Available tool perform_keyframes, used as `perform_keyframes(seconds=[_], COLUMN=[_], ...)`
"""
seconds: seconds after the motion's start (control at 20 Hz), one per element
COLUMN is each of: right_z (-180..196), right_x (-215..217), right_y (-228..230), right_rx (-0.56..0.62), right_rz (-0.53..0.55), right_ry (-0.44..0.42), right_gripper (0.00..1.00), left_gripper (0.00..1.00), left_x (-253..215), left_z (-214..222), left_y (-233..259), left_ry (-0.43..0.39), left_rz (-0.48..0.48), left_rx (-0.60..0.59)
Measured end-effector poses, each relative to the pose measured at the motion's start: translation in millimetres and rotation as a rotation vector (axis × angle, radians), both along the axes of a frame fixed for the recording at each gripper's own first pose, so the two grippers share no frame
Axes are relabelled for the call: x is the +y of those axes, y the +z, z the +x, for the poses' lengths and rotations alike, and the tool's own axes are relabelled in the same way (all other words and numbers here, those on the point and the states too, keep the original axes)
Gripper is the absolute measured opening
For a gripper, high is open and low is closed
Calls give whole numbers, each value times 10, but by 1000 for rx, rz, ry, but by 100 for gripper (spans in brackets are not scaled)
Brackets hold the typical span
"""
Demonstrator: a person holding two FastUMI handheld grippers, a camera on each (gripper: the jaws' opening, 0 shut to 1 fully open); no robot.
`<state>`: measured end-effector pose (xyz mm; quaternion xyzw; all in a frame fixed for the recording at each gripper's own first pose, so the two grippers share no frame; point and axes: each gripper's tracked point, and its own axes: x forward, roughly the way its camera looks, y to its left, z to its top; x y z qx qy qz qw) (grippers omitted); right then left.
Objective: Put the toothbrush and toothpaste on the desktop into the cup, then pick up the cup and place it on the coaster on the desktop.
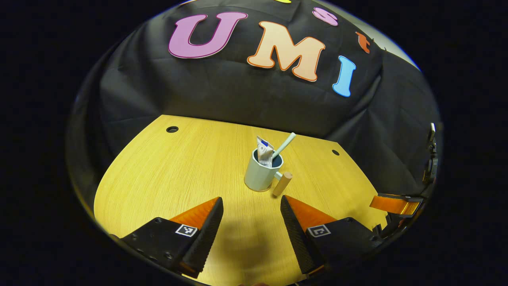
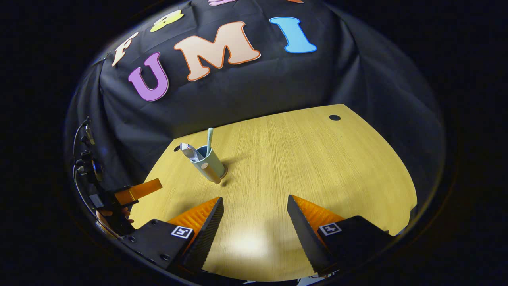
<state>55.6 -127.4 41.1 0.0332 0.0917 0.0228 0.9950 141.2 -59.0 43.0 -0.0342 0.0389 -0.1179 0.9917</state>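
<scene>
A pale blue-grey cup [image 1: 260, 174] with a wooden handle [image 1: 282, 183] stands upright near the middle of the wooden desktop [image 1: 158, 178]. A white toothpaste tube [image 1: 264, 151] and a pale green toothbrush [image 1: 284, 145] stick out of it. A thin brown rim, seemingly the coaster [image 1: 258, 190], shows under the cup's base. My left gripper [image 1: 252, 200] is open and holds nothing, a short way in front of the cup. In the right gripper view the cup [image 2: 211, 163] stands far left, with my right gripper [image 2: 254, 200] open, holding nothing, and well apart from it. The left gripper's finger [image 2: 139, 190] shows at the left edge.
Round cable holes [image 1: 172, 129] [image 1: 335, 152] sit near the desktop's far edge, another [image 2: 334, 117] in the right gripper view. Black cloth walls close the back and sides. A dark fixture with cables [image 2: 85, 159] stands at the left. The other gripper's finger [image 1: 393, 202] pokes in from the right.
</scene>
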Motion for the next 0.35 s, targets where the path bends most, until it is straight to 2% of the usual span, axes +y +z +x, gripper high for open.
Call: perform_keyframes(seconds=[0.35], right_z=[-250], right_x=[-519], right_y=[154], right_rx=[-65], right_rz=[39], right_ry=[6], right_gripper=[99], left_gripper=[85], left_x=[-476], left_z=[-180], left_y=[130], left_ry=[6], left_rz=[19], left_rx=[-42])
